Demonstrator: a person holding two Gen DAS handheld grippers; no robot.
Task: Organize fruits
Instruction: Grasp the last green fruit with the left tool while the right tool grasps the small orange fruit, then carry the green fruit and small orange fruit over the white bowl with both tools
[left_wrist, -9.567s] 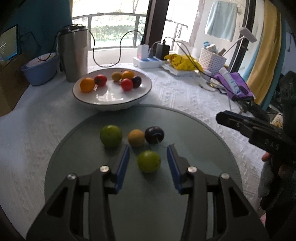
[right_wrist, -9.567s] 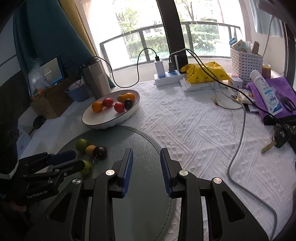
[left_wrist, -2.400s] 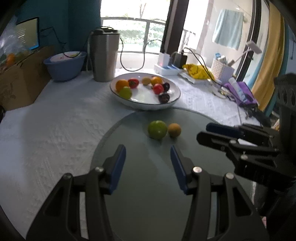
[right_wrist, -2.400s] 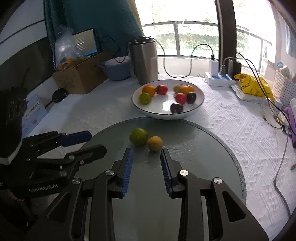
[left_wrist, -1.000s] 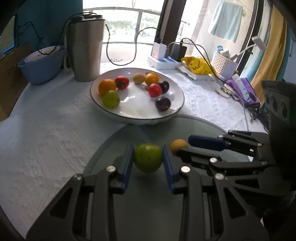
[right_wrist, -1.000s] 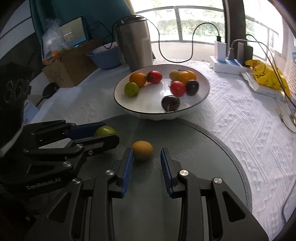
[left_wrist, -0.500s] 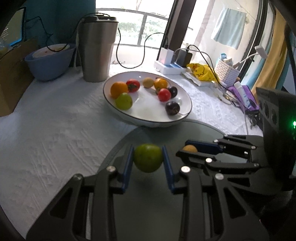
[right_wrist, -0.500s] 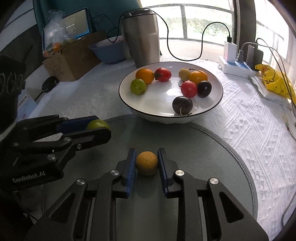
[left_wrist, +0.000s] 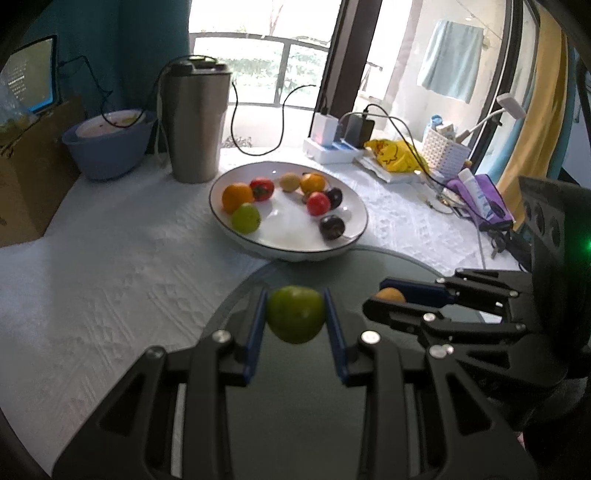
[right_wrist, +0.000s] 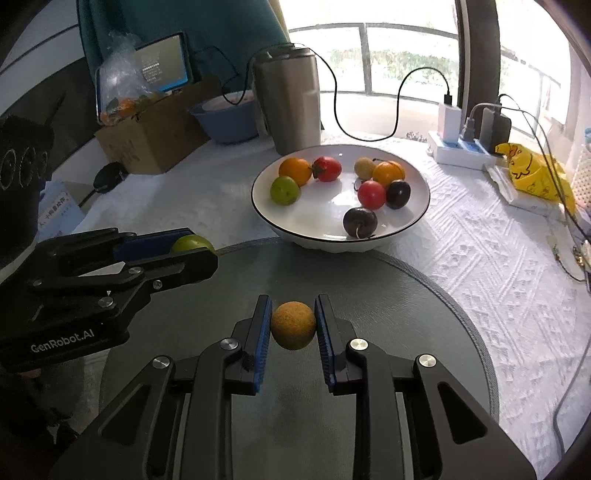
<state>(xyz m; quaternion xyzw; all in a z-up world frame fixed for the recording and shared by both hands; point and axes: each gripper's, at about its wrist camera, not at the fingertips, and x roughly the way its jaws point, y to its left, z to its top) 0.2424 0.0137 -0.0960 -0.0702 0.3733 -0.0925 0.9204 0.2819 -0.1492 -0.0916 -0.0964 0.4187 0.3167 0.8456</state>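
Holding a green fruit (left_wrist: 295, 314) in my left gripper (left_wrist: 295, 317) and a small orange fruit (right_wrist: 293, 325) in my right gripper (right_wrist: 293, 326), both near the white bowl (right_wrist: 417, 218).

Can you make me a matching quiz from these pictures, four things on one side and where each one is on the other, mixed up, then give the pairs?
Things:
1. green fruit
2. small orange fruit
3. dark plum with a stem
4. steel tumbler

Places:
A. lying in the white bowl, near its front rim
B. standing on the tablecloth behind the bowl
C. clamped in the left tongs
D. clamped in the right tongs

Pairs: 1-C, 2-D, 3-A, 4-B
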